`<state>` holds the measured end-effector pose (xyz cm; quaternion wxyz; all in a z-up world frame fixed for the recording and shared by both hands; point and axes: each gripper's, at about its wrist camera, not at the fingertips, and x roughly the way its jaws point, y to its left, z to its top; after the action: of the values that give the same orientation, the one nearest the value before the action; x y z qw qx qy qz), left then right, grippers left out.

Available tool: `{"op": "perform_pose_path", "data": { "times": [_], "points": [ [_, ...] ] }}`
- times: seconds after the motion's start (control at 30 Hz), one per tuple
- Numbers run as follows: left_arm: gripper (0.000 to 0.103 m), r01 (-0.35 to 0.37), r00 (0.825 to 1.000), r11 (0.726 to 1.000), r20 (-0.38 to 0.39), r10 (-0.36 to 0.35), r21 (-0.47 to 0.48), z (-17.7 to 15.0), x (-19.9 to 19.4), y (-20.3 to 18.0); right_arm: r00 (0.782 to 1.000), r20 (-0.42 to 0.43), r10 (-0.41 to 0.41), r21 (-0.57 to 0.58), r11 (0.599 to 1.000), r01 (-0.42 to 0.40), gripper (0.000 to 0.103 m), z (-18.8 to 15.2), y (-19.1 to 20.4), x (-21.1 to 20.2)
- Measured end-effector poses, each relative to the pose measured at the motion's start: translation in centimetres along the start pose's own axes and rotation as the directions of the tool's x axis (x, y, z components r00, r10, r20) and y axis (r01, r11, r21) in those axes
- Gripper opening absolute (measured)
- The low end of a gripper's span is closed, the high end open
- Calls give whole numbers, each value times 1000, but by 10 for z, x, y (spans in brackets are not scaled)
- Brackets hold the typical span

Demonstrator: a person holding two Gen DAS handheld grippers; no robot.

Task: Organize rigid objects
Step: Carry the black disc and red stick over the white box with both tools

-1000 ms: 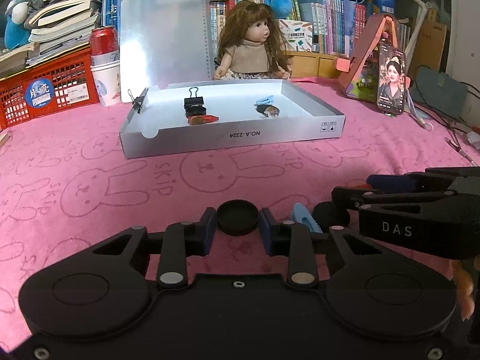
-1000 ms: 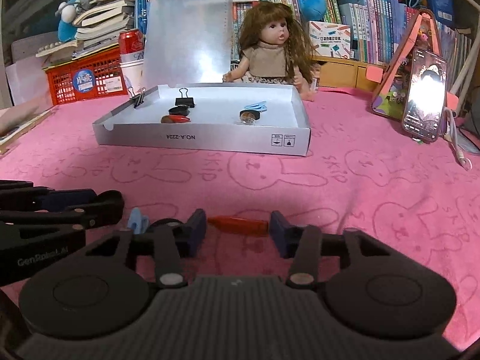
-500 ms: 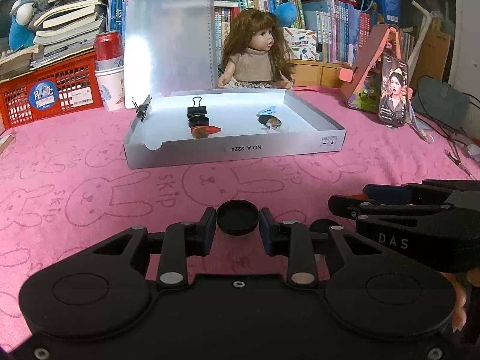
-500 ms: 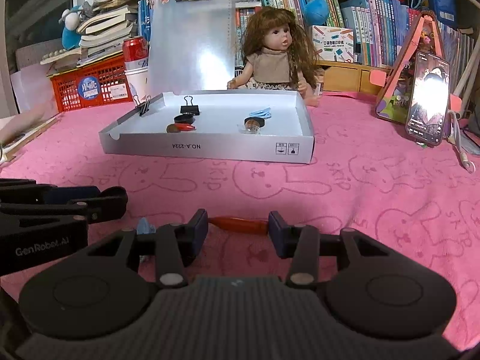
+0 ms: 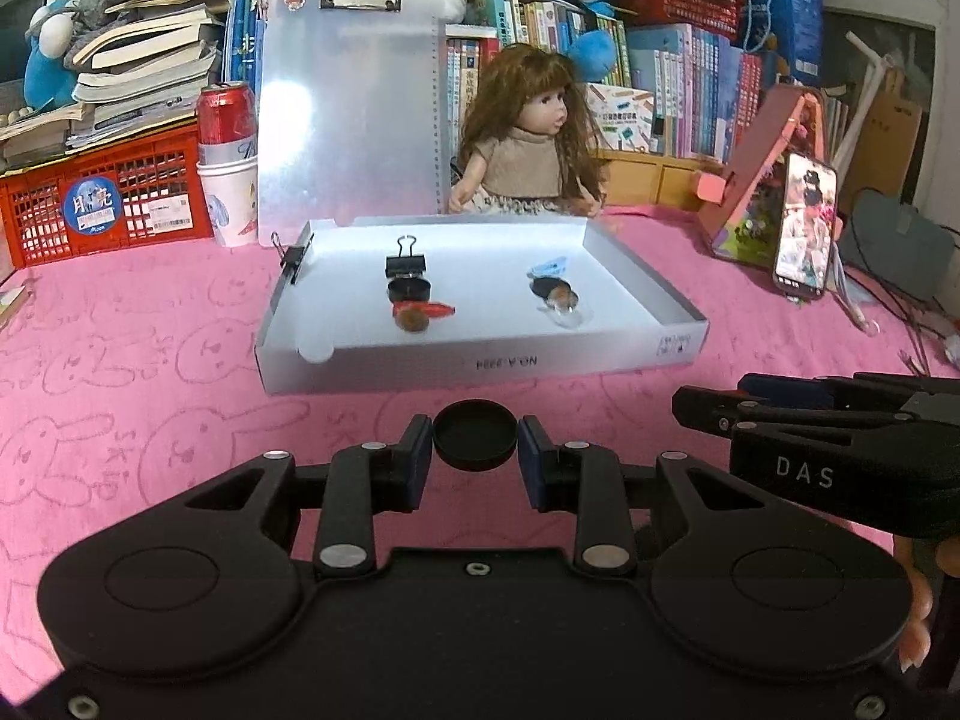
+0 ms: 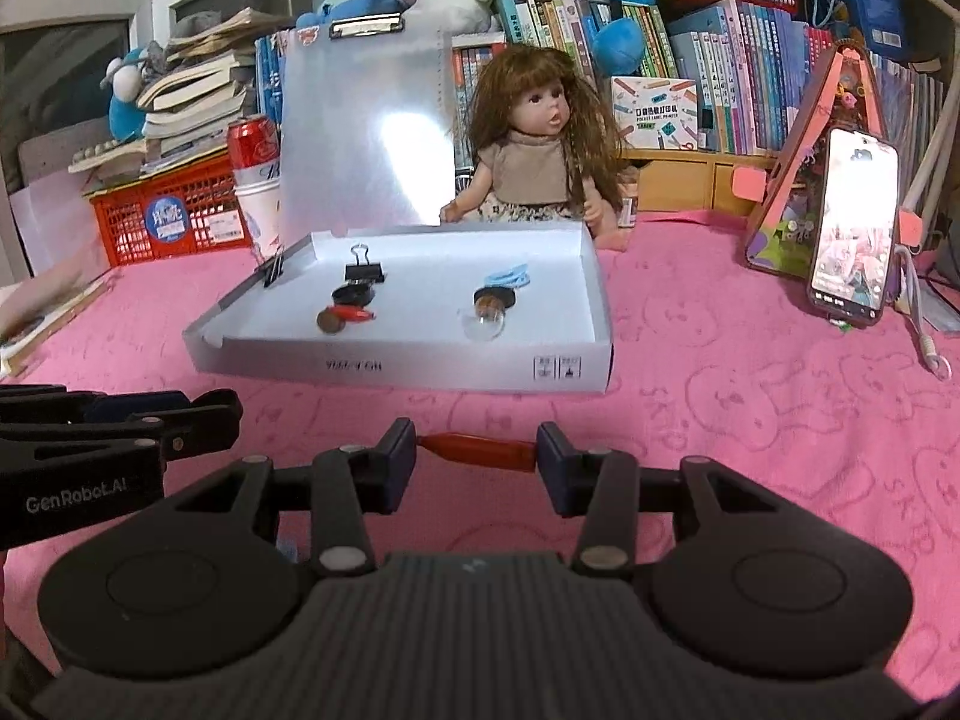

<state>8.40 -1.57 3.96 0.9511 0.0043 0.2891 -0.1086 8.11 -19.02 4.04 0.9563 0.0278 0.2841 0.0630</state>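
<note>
— Two grippers, both loaded! At the lower centre of its own view, the left gripper [image 5: 474,449] has its jaws narrowed onto a round black plastic cap [image 5: 474,434], blue pads [image 5: 420,461] pressing either side.

— And the right?

— Right gripper [image 6: 476,455], same lower-centre spot in its own view, jaws a bit wider, clamped end to end on a small red tapered plastic piece [image 6: 477,450], up off the pink rabbit-print cloth [image 6: 750,420].

— Where's the box?

— Shallow white cardboard tray [image 5: 480,365], mid-frame above both grippers and well apart from them. Inside: a black binder clip [image 5: 406,264], a small clear glass bottle with a cork [image 5: 561,303], a few small bits beside them. Behind it sits a brown-haired doll in a beige top [image 5: 531,150].
</note>
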Motion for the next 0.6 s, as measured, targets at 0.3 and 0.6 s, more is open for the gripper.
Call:
{"op": "perform_pose_path", "data": {
  "times": [0.3, 0.6],
  "points": [
    [30, -20, 1000, 1000, 4, 20, -7, 24, 16, 1, 1000, 20, 3, 1, 1000, -3, 49, 21, 1, 14],
    [30, -30, 999, 999, -15, 30, -43, 41, 36, 8, 1000, 22, -1, -5, 1000, 1, 49, 33, 3, 29]
  ]
}}
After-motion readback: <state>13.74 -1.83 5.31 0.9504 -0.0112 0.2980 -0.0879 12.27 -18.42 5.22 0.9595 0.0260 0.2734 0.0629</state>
